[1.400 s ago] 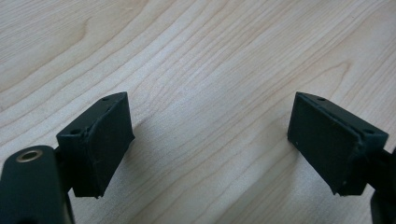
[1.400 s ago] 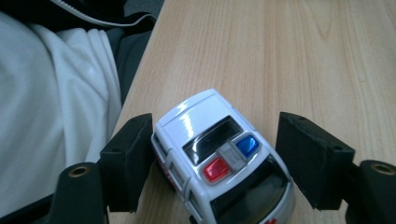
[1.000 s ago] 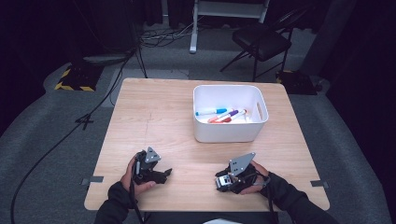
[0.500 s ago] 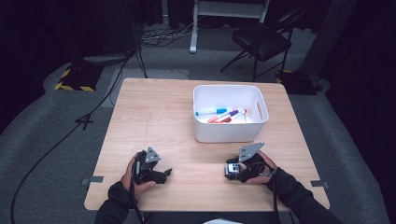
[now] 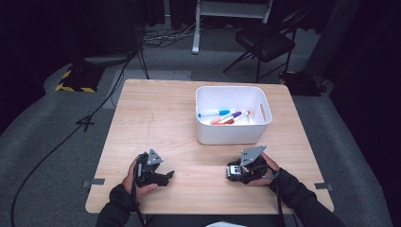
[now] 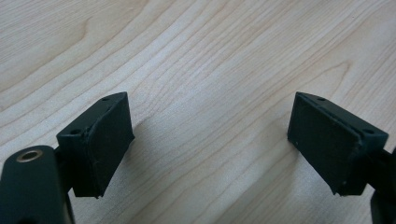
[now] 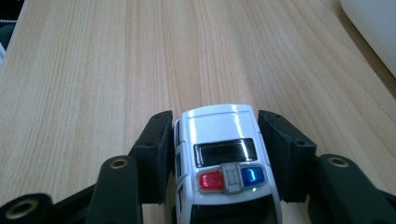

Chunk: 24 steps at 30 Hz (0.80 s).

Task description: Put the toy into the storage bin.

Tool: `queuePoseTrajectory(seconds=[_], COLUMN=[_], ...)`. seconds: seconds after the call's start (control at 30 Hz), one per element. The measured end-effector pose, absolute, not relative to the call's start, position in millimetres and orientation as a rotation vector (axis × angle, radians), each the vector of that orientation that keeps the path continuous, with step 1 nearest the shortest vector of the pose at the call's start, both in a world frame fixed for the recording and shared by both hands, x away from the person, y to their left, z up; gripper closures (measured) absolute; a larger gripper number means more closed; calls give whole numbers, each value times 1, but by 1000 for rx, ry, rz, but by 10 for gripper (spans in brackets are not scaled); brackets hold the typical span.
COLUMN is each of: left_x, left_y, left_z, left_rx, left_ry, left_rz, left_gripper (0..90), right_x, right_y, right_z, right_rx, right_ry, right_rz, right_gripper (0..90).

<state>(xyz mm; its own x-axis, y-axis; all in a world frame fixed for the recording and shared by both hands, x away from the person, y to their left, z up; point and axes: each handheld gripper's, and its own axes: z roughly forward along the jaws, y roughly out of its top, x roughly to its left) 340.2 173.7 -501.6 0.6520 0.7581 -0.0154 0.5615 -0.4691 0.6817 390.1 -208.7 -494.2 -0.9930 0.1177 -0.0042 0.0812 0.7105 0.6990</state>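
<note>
A small white toy police car (image 7: 219, 135) with a red and a blue roof light sits on the wooden table (image 5: 156, 113) between the jaws of my right gripper (image 7: 215, 140). The jaws have just been closing, and both pads now press on the car's sides. From above, the right gripper (image 5: 232, 171) lies low at the front right of the table, pointing left. At the front left my left gripper (image 5: 168, 176) rests in the person's hand. Its jaws (image 6: 205, 144) stand apart over bare wood with nothing between them.
A white plastic bin (image 5: 234, 135) stands at the table's back right, just beyond the right gripper, with several coloured markers (image 5: 222, 116) inside. Its corner (image 7: 373, 28) shows at the top right of the right gripper view. A dark chair (image 5: 269, 42) stands behind the table.
The right hand has shifted a little to the right and toward the bin with its gripper. The left hand and gripper have not moved.
</note>
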Motion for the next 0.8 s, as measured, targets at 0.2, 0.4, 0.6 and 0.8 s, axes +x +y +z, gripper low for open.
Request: queuePoseTrajectory(seconds=[0.2, 0.4, 0.6, 0.8], left_x=[340, 340, 340, 340], left_y=[174, 174, 174, 174], left_z=[-502, -502, -502, -502], left_rx=[2202, 2202, 2202, 2202], left_ry=[1016, 1016, 1015, 1015], left_rz=[379, 382, 381, 381], left_gripper=[143, 143, 143, 143], right_x=[391, 390, 392, 390], right_y=[-212, -225, -235, -237], right_z=[-489, -475, -465, -453], right_rx=[223, 336, 357, 359], right_ry=[2839, 2733, 2640, 2606], right_rz=[1224, 1340, 1413, 1401], right_gripper=[481, 481, 483, 483])
